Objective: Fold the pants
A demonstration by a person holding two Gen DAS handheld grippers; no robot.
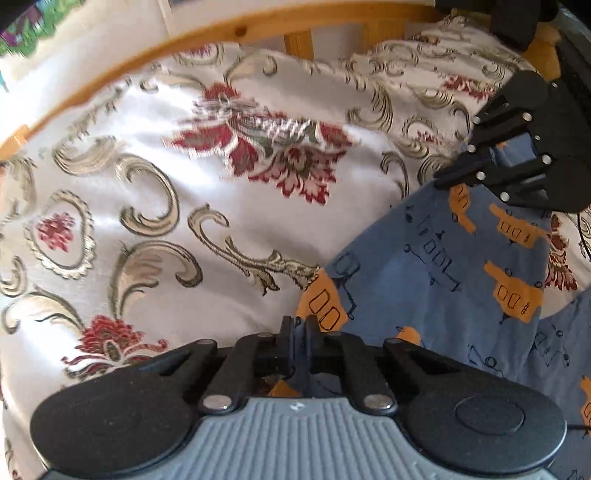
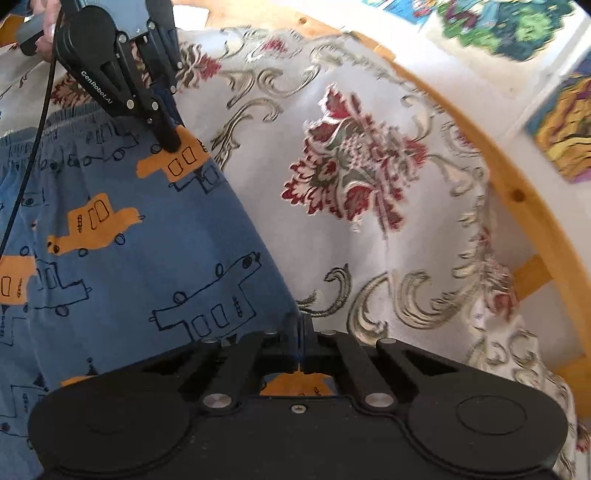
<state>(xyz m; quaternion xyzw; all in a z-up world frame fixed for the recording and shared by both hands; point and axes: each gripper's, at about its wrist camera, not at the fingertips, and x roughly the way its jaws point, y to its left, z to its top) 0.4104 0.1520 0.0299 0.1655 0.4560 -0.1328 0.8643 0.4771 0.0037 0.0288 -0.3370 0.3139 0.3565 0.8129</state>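
Blue pants [image 1: 424,295] printed with orange and outlined trucks lie on a floral bedspread. In the left wrist view my left gripper [image 1: 300,322] is shut on the pants' near edge, with blue cloth pinched between its fingers. Far right, my right gripper [image 1: 441,181] pinches the same edge further along. In the right wrist view the pants [image 2: 129,258] spread to the left, with the gathered waistband [image 2: 62,114] at the upper left. My right gripper [image 2: 302,320] is shut on the cloth edge. My left gripper [image 2: 171,147] bites an orange truck patch near the waistband.
A white bedspread [image 1: 184,184] with red flowers and grey scrolls covers the bed. A curved wooden bed frame [image 1: 147,55] runs along its far side and also shows in the right wrist view [image 2: 517,192]. Colourful pictures [image 2: 509,26] hang on the wall. A hand [image 2: 48,22] holds the left gripper.
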